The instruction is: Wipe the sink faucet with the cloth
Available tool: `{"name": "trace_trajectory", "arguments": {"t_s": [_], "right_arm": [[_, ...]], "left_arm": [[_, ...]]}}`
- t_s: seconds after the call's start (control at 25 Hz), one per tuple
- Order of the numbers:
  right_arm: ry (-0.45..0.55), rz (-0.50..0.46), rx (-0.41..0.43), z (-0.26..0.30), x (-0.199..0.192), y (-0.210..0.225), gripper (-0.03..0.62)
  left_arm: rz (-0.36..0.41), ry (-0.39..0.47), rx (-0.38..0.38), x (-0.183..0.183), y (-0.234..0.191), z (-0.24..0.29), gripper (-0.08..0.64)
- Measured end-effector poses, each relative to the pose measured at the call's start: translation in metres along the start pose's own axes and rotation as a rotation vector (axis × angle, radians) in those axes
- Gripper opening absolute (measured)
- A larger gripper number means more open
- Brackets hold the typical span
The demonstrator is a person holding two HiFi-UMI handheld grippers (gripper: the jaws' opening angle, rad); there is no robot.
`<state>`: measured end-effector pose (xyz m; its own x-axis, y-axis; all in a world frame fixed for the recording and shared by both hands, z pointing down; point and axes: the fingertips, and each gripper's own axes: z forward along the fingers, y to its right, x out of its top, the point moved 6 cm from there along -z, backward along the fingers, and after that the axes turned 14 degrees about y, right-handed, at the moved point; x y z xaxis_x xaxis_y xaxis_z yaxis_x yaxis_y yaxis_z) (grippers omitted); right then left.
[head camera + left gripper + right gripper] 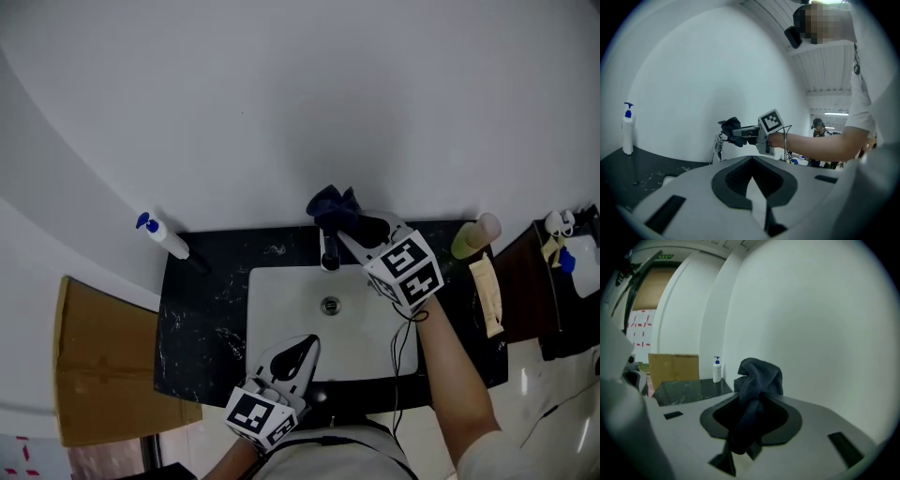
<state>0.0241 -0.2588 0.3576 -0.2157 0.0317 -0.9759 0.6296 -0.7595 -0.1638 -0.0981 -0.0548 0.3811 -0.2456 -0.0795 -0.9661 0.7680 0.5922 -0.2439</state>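
While the right tool (349,228) hangs just above the upright chrome sink faucet (329,253), it's clamped tight on the crumpled dark blue cloth (333,203), which bunches past its tips over the faucet's top. The left tool (306,345), pinched closed and empty, sits at the white rectangular sink's (272,281) near rim, well apart from the faucet. Left of the faucet, a white blue-topped pump bottle (164,236) stands on the black marbled surface (202,309).

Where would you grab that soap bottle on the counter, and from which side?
Probably the soap bottle by its white body, coming in level from the sink side: it stands upright, and its blue pump looks too narrow for a firm hold.
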Motion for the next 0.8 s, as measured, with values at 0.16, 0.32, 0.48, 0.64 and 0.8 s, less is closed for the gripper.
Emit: {"name": "trace_trajectory", "arguments": {"t_s": [0.16,0.32,0.48,0.64,0.8], "right_arm": [[-0.118,-0.069,0.072,0.033,-0.011,0.008,0.123],[-0.139,-0.07,0.097,0.056,-0.012,0.019,0.123],[-0.147,0.044,0.101,0.072,-0.013,0.036,0.123],[-0.122,0.291,0.129,0.065,-0.017,0.044,0.123],[-0.128,0.292,0.232,0.047,-0.013,0.025,0.123]], "left_arm": [[0.001,-0.003,0.035,0.001,-0.013,-0.001,0.0],[0.0,-0.007,0.067,0.0,-0.025,0.001,0.0],[0.003,-0.012,0.077,0.0,-0.028,0.008,0.0],[0.001,-0.017,0.068,-0.003,-0.027,0.013,0.0],[-0.007,-0.023,0.058,-0.006,-0.027,0.017,0.0]]}}
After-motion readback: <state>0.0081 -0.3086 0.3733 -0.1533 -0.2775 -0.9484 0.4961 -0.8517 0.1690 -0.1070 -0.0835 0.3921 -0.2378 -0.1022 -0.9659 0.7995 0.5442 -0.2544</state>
